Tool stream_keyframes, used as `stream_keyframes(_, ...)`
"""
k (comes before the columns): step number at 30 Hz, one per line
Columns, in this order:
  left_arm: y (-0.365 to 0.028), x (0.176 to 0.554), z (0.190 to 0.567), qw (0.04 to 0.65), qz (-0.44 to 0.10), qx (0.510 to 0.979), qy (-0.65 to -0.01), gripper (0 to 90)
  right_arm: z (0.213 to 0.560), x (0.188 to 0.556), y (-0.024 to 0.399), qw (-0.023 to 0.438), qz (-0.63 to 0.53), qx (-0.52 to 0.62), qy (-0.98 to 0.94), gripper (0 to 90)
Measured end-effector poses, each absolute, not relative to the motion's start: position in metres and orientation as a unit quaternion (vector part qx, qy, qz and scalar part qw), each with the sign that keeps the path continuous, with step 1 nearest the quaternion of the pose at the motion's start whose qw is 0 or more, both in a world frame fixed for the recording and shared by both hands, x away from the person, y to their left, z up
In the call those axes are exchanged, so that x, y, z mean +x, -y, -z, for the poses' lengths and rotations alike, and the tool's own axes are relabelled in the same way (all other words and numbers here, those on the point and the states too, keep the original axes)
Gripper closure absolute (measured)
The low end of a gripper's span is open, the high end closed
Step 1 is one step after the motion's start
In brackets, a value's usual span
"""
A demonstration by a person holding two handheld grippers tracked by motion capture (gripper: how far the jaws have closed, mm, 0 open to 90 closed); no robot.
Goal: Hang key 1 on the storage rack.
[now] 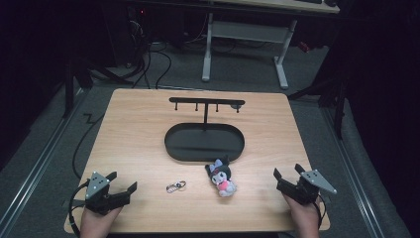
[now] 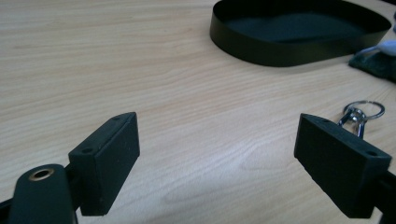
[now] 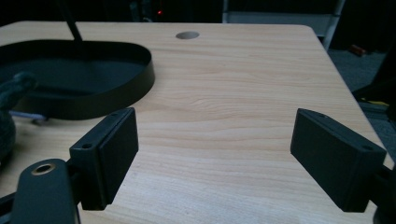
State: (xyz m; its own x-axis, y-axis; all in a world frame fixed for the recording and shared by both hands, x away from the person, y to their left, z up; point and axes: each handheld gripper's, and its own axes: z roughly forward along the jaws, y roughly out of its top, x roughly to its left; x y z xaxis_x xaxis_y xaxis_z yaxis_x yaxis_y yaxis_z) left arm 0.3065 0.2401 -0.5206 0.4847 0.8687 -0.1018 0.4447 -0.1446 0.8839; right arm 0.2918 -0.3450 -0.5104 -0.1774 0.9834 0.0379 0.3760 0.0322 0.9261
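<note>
The left gripper (image 1: pixel 123 181) is held at the table's (image 1: pixel 138 119) near left corner, its jaws spread wide with nothing between them. The right gripper (image 1: pixel 288 172) is held at the near right corner, its jaws likewise spread wide and empty. Between the 2 grippers, along the near edge, 2 small things are laid flat: a metal key ring with a clasp (image 1: pixel 176 186), nearer the left gripper, and a small plush doll (image 1: pixel 222 177) with dark ears and a pink body, just right of it. Neither is touched by a gripper. In the left gripper view the key ring with a clasp (image 2: pixel 362 114) is seen just beyond the right-hand jaw. A black oval tray (image 1: pixel 171 145) with a T-shaped hook stand (image 1: pixel 206 103) is set at the table's middle, and the doll's head is seen close to its near rim.
</note>
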Motion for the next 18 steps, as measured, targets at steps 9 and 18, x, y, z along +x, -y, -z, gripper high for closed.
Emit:
stream_keyframes(9,-0.234,0.317,0.517,0.471,-0.226,0.732,-0.437,14.9,0.516,0.299,0.336,0.334,-0.422,0.524,-0.660,16.0)
stream_keyframes(18,-0.231,0.312,0.515,0.485,-0.209,0.728,-0.437,14.9,0.515,0.301,0.329,0.329,-0.437,0.501,-0.671,15.6)
